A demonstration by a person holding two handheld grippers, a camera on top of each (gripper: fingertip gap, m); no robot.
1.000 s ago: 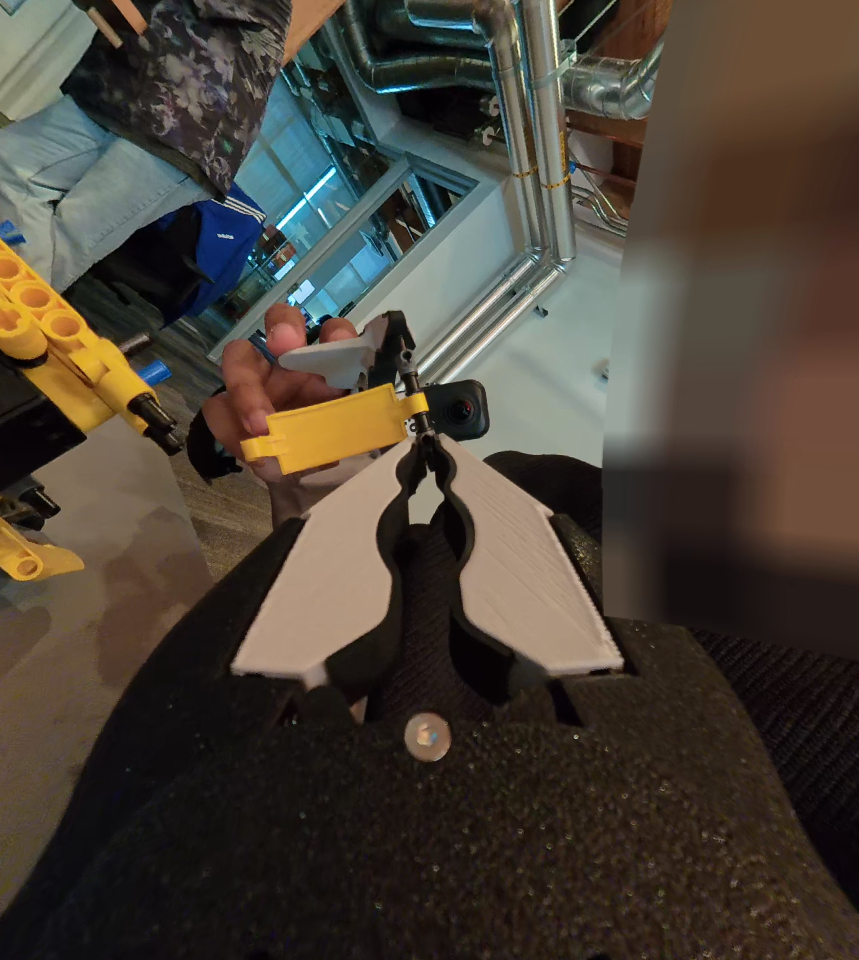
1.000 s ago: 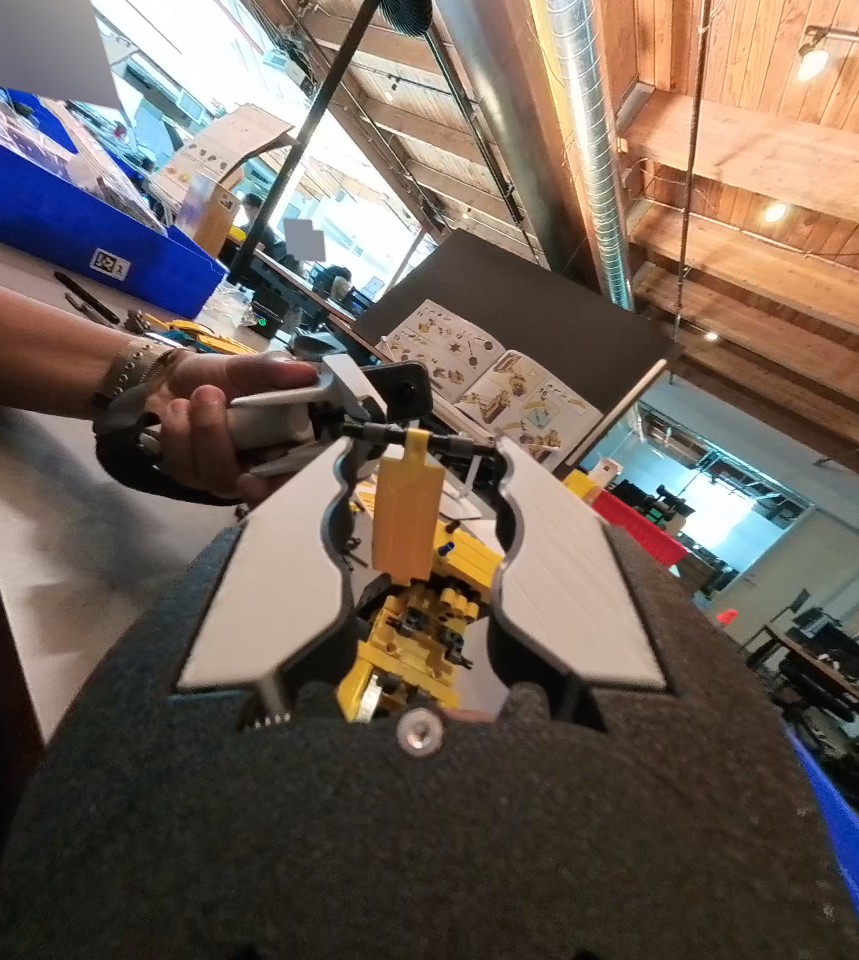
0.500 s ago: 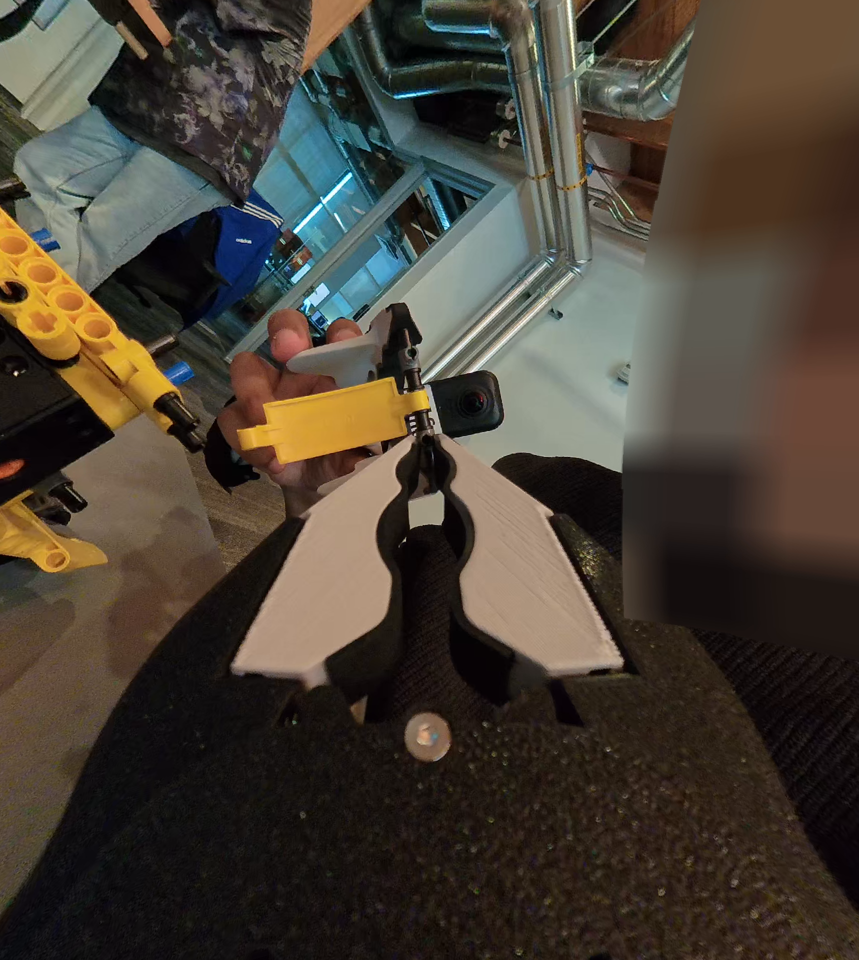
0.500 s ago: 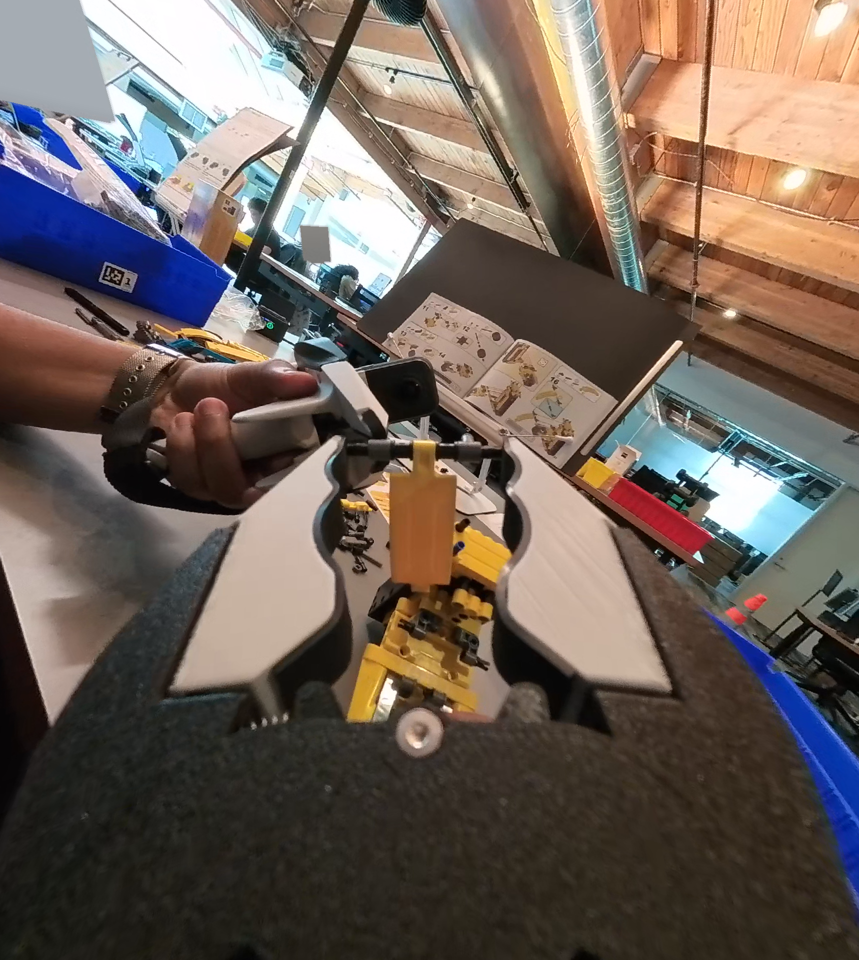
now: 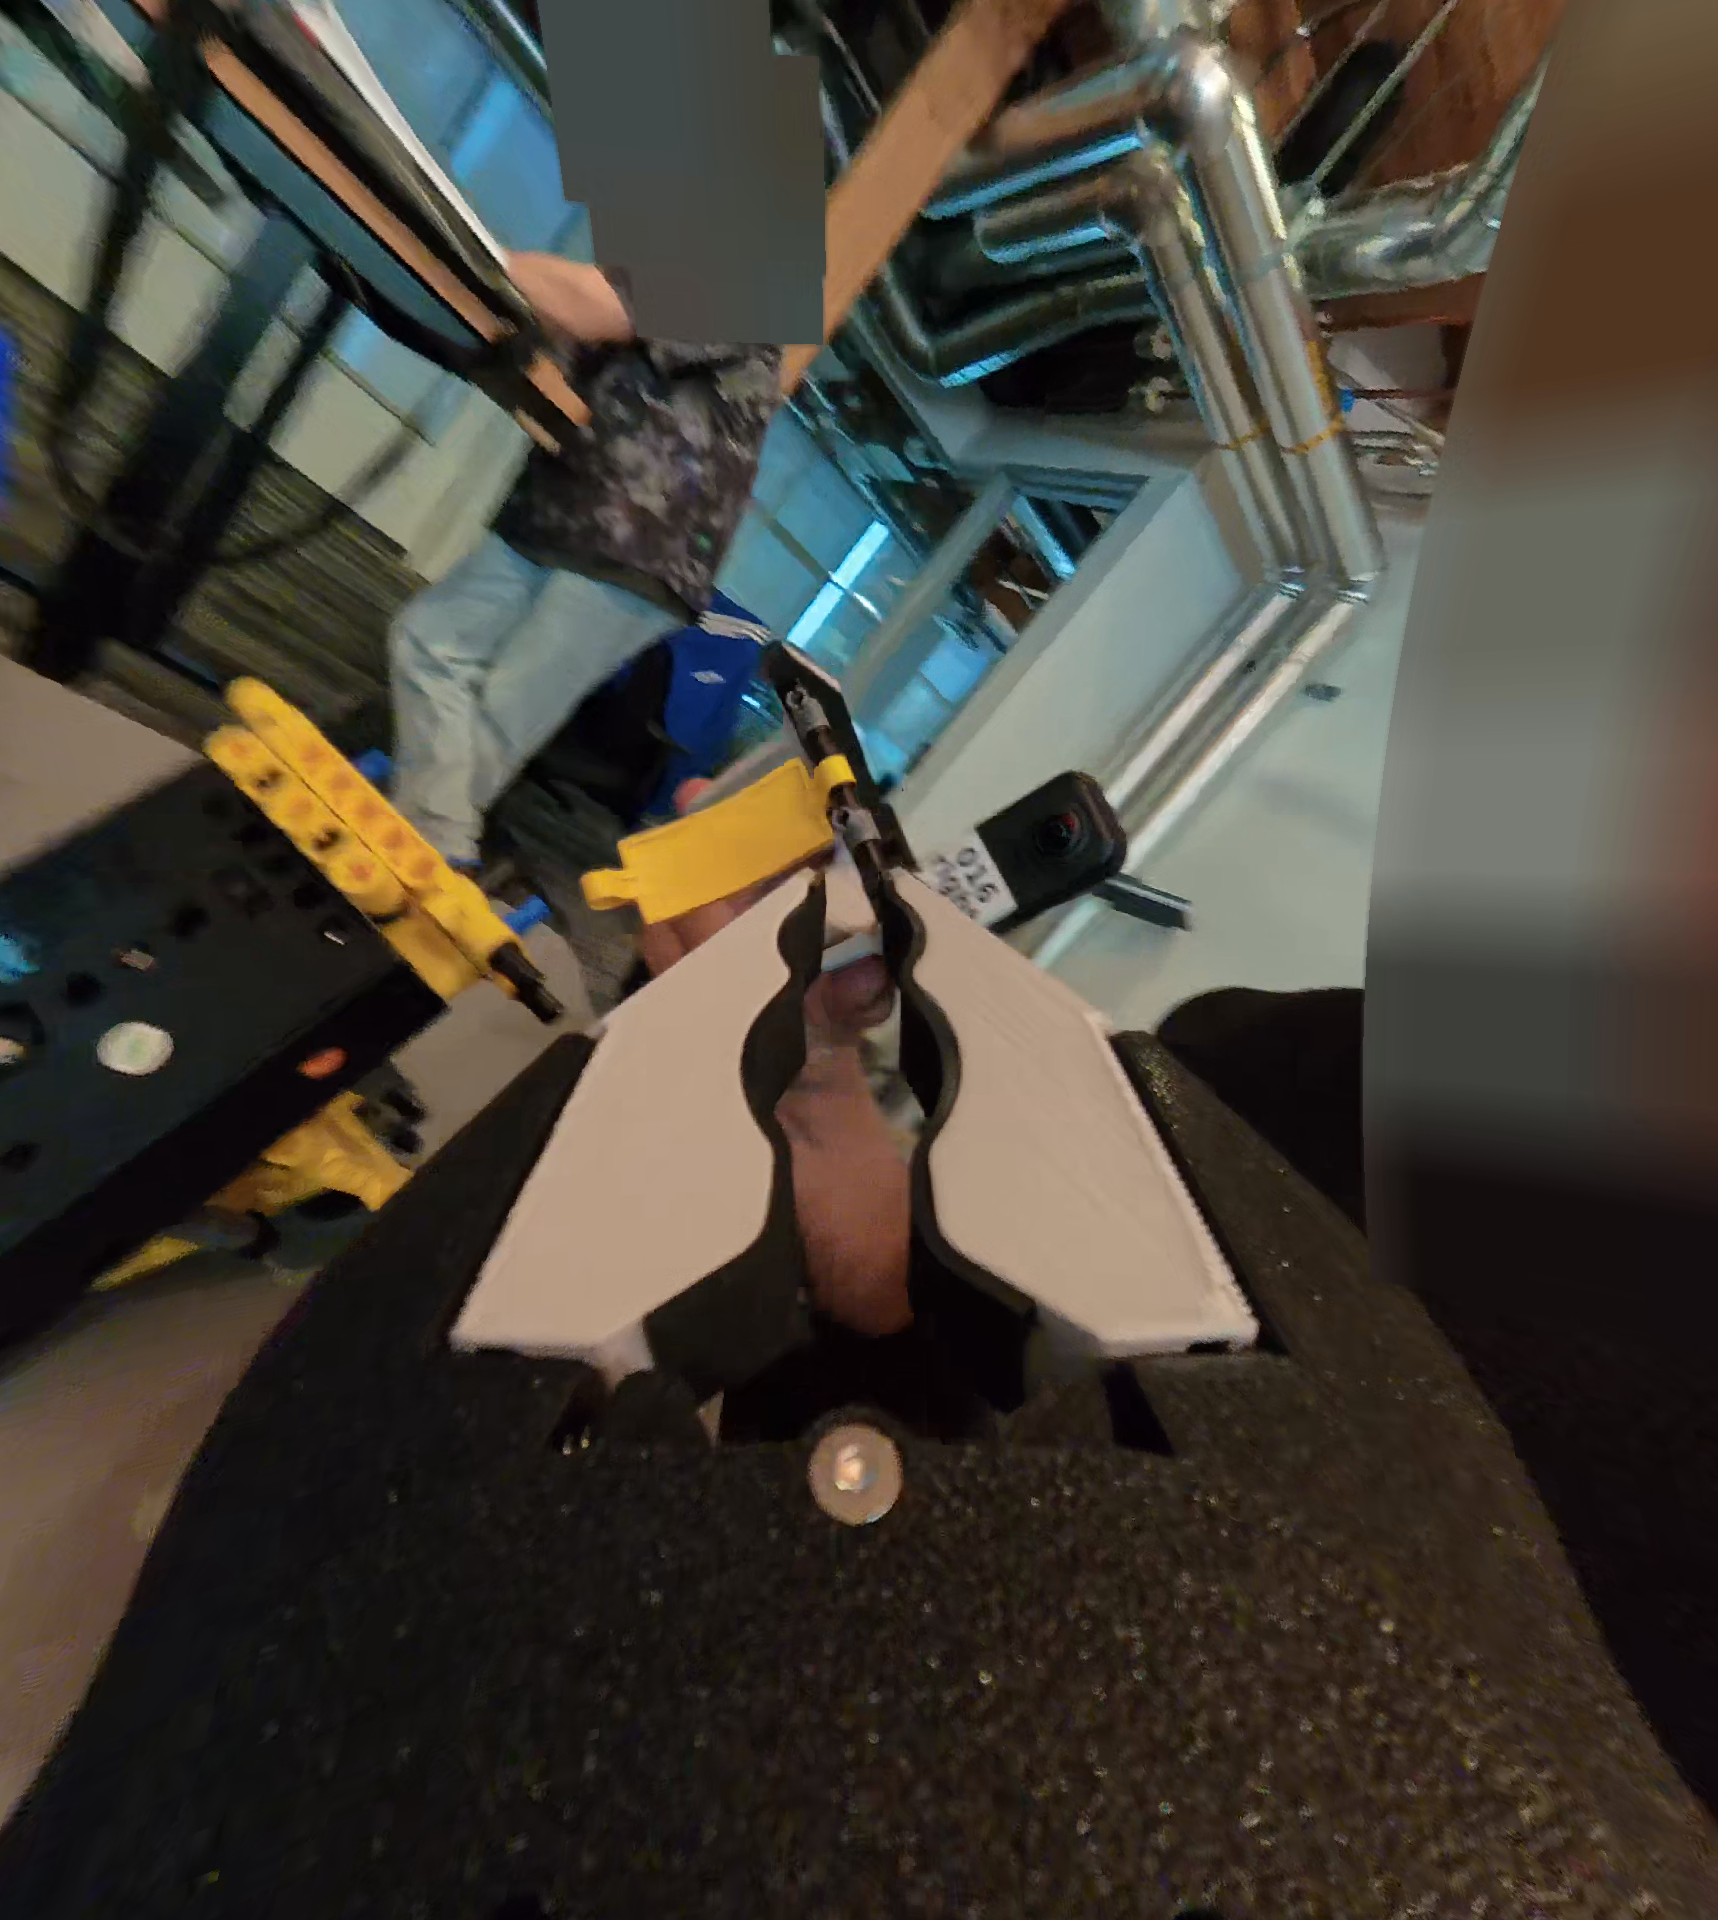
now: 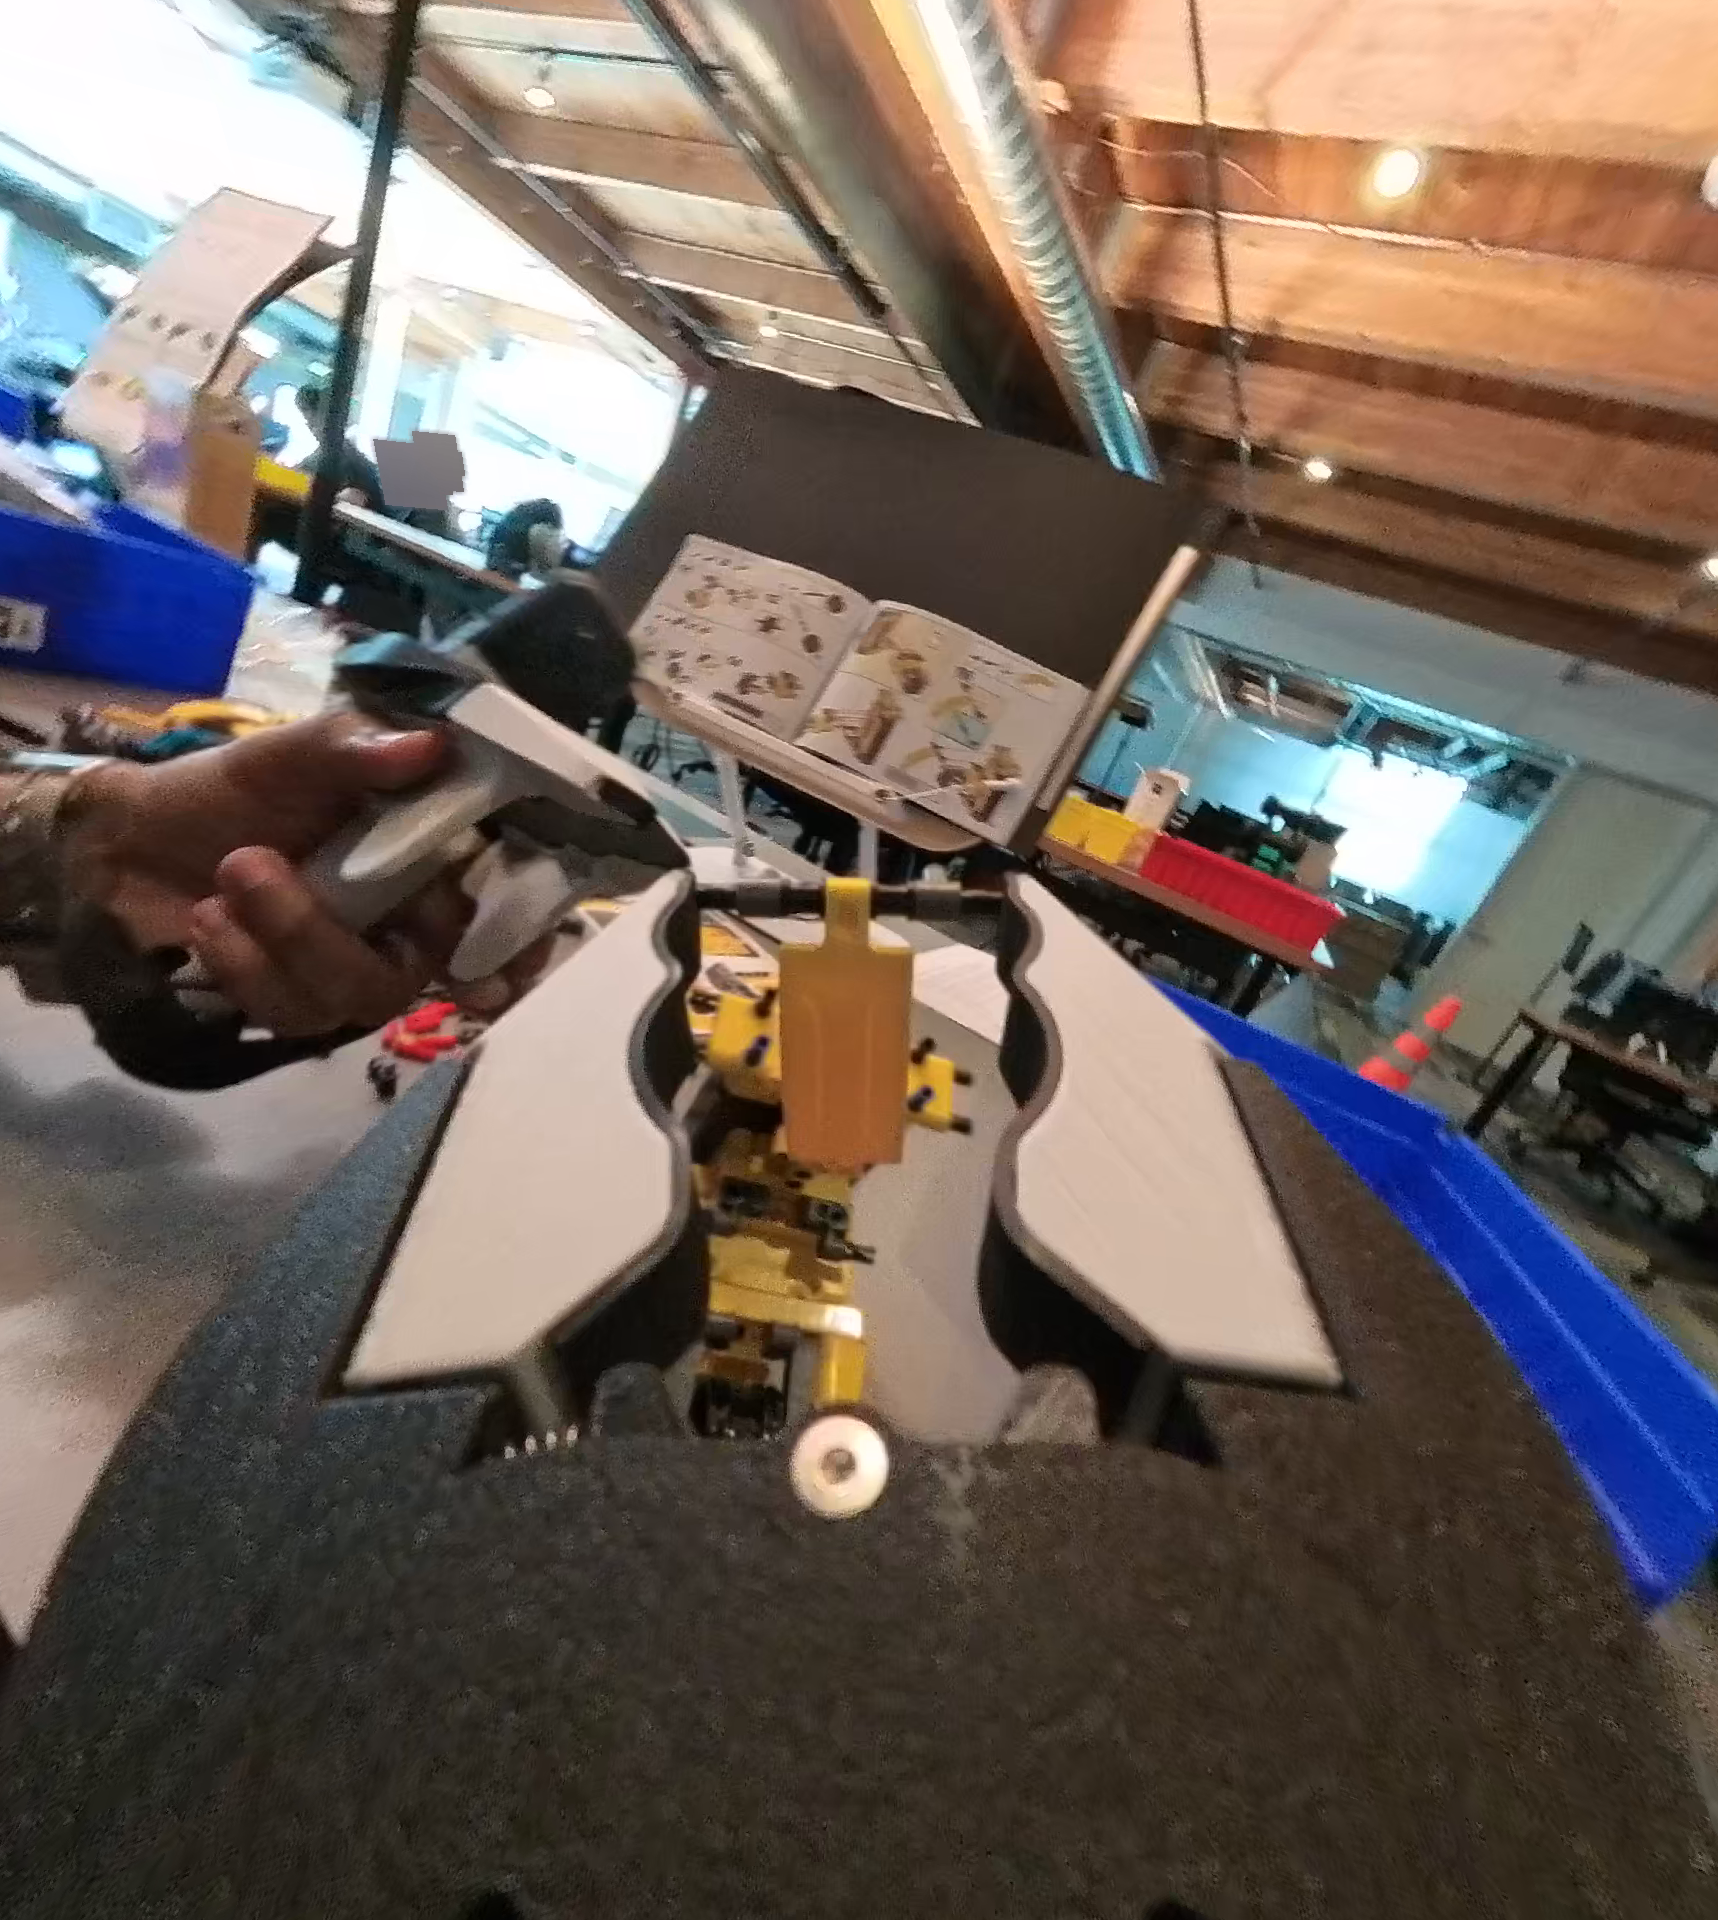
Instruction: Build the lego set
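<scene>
My right gripper [image 6: 847, 899] is shut endwise on a thin black axle [image 6: 938, 900], which spans between its two fingertips. A flat yellow panel [image 6: 844, 1049] hangs from the axle's middle. Below it on the table stands a yellow and black brick model [image 6: 782, 1216]. In the left wrist view my left gripper [image 5: 850, 894] sits at the axle's [image 5: 834, 790] near end, jaws a little apart. The axle lies against the right finger. The yellow panel [image 5: 720, 852] sticks out to the left. The left gripper [image 6: 663, 847], held in a hand, also shows in the right wrist view beside the axle's left end.
The model's black body [image 5: 159, 987] lies to the left on the grey table [image 6: 55, 1195]. Blue bins stand at back left [image 6: 76, 613] and right [image 6: 1457, 1226]. An open booklet on a stand [image 6: 865, 686] is behind. Small loose parts [image 6: 419, 1039] lie nearby. A person in jeans [image 5: 481, 665] stands beyond.
The left gripper's jaws have parted slightly at the axle's end, and both views have swung and blurred. The right gripper still holds the axle, now lower over the model.
</scene>
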